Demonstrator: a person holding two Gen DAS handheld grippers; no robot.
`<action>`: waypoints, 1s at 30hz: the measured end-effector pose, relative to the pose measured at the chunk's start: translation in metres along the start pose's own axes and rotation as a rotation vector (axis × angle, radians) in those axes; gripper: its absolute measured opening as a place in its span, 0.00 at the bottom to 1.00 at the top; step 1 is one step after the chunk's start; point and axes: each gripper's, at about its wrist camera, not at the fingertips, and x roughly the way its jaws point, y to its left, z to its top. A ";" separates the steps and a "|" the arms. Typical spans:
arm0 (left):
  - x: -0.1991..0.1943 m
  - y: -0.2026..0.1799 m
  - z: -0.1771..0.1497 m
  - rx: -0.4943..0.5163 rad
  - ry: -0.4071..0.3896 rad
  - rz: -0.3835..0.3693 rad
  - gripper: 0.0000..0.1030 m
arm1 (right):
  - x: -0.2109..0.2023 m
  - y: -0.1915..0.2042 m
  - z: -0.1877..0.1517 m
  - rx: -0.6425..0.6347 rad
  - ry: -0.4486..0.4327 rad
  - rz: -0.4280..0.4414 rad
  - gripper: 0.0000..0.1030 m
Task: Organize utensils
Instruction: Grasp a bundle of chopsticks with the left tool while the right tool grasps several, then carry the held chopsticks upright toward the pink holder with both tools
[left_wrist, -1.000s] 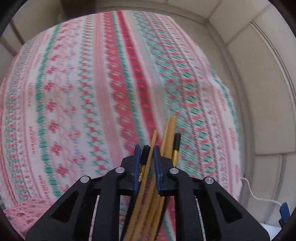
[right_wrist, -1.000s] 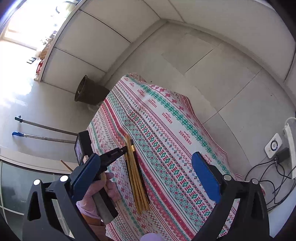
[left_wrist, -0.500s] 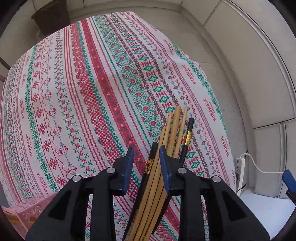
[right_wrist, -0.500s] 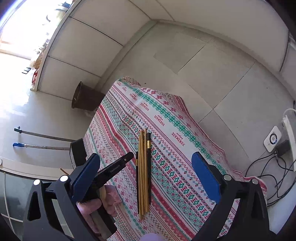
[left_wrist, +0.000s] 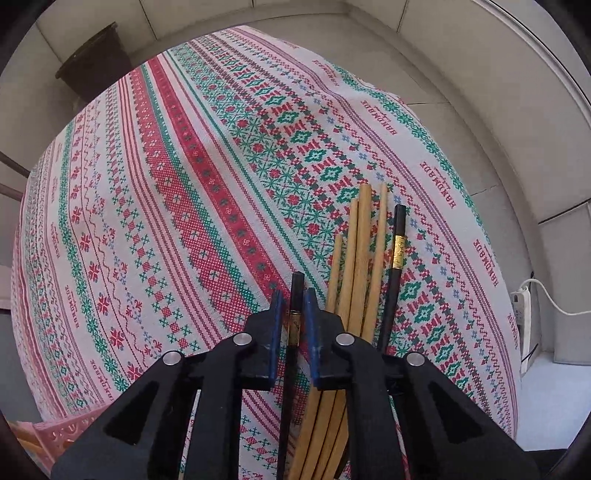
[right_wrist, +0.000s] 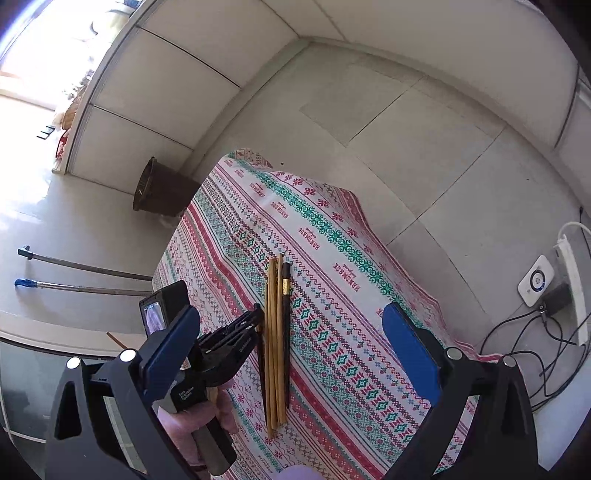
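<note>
Since earlier: we narrow the left gripper (left_wrist: 294, 325) around one black chopstick (left_wrist: 294, 314), singling it out from the bundle.
Left jaws: nearly closed; contact unclear.
Bamboo chopsticks (left_wrist: 364, 240): just right of that chopstick, on the tablecloth (left_wrist: 184, 177).
Second black chopstick (left_wrist: 397, 243): beyond them.
Right gripper (right_wrist: 291, 339): wide open, empty, waiting above.

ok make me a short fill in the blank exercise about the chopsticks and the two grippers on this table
1. The left gripper has its fingers on either side of a single ____ chopstick.
2. The right gripper is wide ____ and holds nothing.
3. Beside the black chopstick lie ____ bamboo chopsticks.
4. The second black chopstick carries a ____ band.

Missing words: black; open; four; gold
</note>
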 end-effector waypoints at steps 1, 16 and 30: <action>-0.001 -0.002 -0.004 0.000 -0.017 0.003 0.07 | 0.004 -0.001 0.000 0.005 0.005 -0.015 0.93; -0.172 -0.001 -0.111 0.031 -0.368 -0.064 0.06 | 0.111 0.030 0.006 -0.108 0.097 -0.189 0.45; -0.217 0.029 -0.169 0.006 -0.456 -0.097 0.06 | 0.159 0.045 -0.011 -0.076 0.095 -0.325 0.25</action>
